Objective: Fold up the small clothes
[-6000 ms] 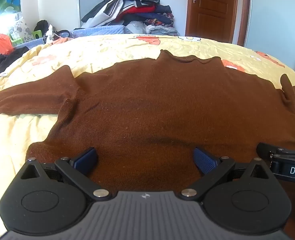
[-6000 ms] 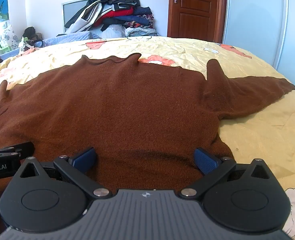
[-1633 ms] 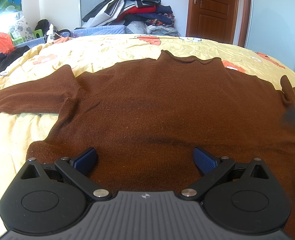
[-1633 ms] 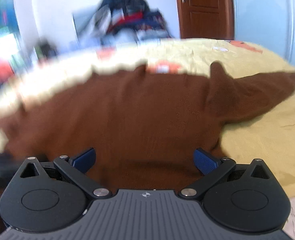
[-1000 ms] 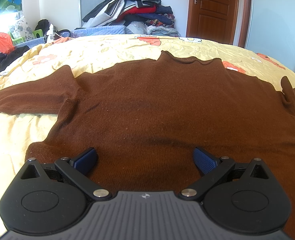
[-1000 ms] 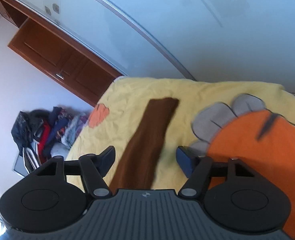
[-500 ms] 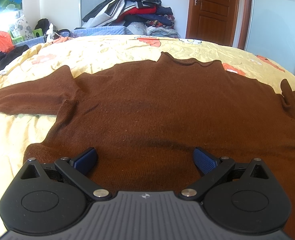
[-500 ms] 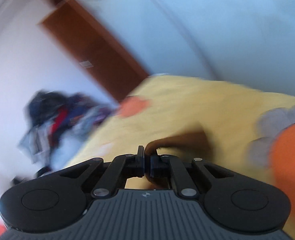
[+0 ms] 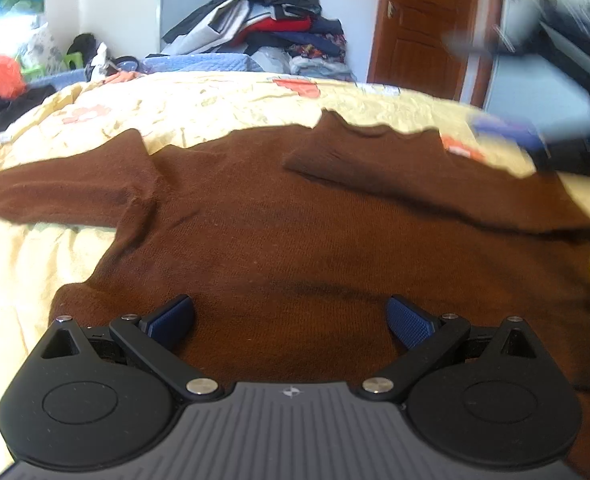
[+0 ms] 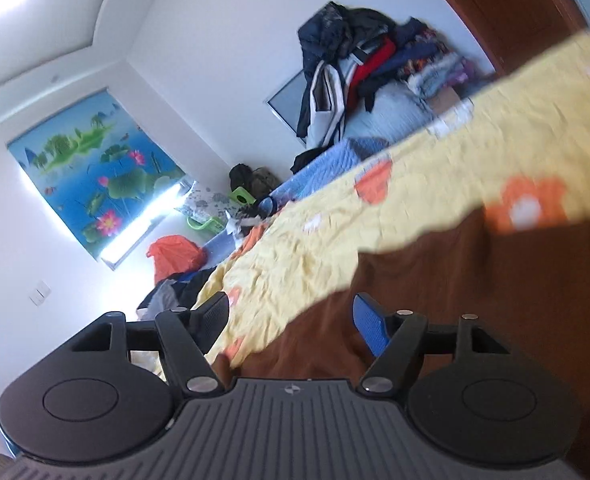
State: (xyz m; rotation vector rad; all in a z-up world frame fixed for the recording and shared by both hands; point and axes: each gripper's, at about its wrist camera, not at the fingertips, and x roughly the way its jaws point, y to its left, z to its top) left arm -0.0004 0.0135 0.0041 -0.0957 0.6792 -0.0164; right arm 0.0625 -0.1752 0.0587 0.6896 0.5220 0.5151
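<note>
Brown sweater (image 9: 295, 240) spread flat on the yellow bedspread (image 9: 215, 108), one sleeve (image 9: 395, 176) folded across the chest below the collar, the other sleeve (image 9: 55, 192) extended sideways. Left gripper (image 9: 291, 320) low over the hem, jaws wide, holding nothing. Right gripper (image 10: 291, 320) tilted above the sweater's edge, jaws wide, empty. Clothes pile (image 9: 271, 32) against the far wall; wooden door (image 9: 423, 32) beside it.

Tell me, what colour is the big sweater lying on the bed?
The sweater is plain dark brown, lying on a yellow bedsheet. It shows best in the left wrist view.
</note>
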